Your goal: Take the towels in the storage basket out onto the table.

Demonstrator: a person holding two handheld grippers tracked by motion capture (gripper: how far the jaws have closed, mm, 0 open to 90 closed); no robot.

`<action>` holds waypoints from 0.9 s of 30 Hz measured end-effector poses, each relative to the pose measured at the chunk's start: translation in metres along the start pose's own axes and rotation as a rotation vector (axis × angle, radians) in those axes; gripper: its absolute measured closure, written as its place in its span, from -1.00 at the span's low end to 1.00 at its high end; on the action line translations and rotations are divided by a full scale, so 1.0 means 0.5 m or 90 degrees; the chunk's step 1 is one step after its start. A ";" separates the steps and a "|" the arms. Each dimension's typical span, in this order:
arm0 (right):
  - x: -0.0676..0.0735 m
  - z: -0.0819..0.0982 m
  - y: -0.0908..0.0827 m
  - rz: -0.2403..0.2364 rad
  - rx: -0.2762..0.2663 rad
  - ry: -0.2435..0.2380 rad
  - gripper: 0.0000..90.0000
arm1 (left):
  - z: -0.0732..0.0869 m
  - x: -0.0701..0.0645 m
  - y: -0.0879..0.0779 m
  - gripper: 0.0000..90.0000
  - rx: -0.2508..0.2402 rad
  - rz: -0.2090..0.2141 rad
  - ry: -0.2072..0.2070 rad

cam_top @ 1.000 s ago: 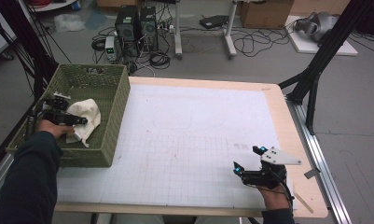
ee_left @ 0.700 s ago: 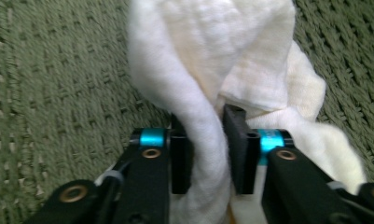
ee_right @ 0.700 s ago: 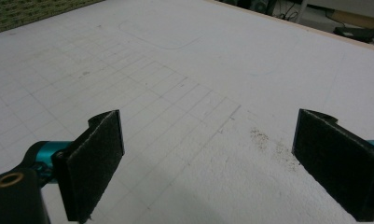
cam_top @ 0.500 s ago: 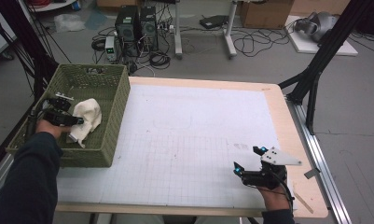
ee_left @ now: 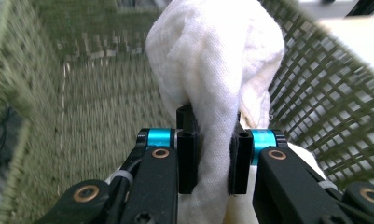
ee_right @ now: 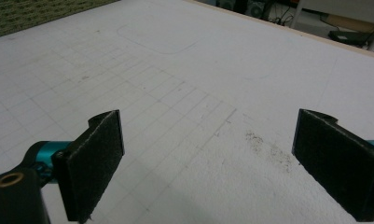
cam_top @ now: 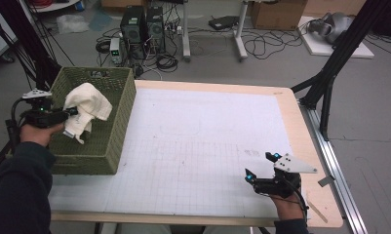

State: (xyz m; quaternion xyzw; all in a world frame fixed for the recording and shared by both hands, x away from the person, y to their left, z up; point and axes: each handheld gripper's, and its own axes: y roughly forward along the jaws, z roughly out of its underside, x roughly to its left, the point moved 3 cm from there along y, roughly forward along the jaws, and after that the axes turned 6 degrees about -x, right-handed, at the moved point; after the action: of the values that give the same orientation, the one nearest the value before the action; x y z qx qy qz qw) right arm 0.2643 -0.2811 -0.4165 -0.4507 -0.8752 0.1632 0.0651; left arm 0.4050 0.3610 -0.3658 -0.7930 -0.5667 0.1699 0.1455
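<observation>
With its fingers clamped on the white cloth (cam_top: 87, 108) above the green basket (cam_top: 116, 127), the left gripper (cam_top: 72, 112) needed a clean lift clear of the rim, while the right gripper (cam_top: 257, 165) sat wide open, empty, on the tabletop (cam_top: 207, 126).

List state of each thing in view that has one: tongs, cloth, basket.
left tongs: shut on the white cloth, jaws just closed on it
right tongs: open, nothing between the jaws, low over the table mat
white cloth: bunched, lifted partly out of the basket, tail hanging inside
green basket: upright at the table's left edge
table mat: flat, bare
</observation>
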 end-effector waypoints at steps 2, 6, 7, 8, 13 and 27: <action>0.001 -0.001 0.001 -0.001 0.000 0.000 -0.82 | -0.008 -0.001 -0.013 0.74 -0.022 0.005 0.000; 0.003 -0.001 0.003 -0.002 0.001 -0.001 -0.82 | -0.022 -0.004 -0.040 0.74 -0.065 0.018 -0.003; 0.003 -0.001 0.003 -0.002 0.001 -0.001 -0.82 | -0.026 -0.006 -0.047 0.74 -0.074 0.020 -0.002; 0.003 -0.002 0.003 -0.002 0.001 0.001 -0.82 | -0.031 -0.007 -0.054 0.74 -0.081 0.021 0.003; 0.004 -0.003 0.002 -0.002 0.001 0.000 -0.82 | -0.049 -0.018 -0.087 0.74 -0.116 0.037 0.005; 0.008 -0.003 0.010 -0.010 0.003 -0.001 -0.82 | -0.088 -0.085 -0.145 0.73 -0.185 0.103 0.050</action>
State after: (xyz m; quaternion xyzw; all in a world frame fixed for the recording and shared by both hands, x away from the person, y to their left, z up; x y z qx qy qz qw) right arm 0.2662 -0.2746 -0.4168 -0.4438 -0.8782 0.1653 0.0666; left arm 0.3499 0.3419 -0.2911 -0.8547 -0.5135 0.0663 0.0374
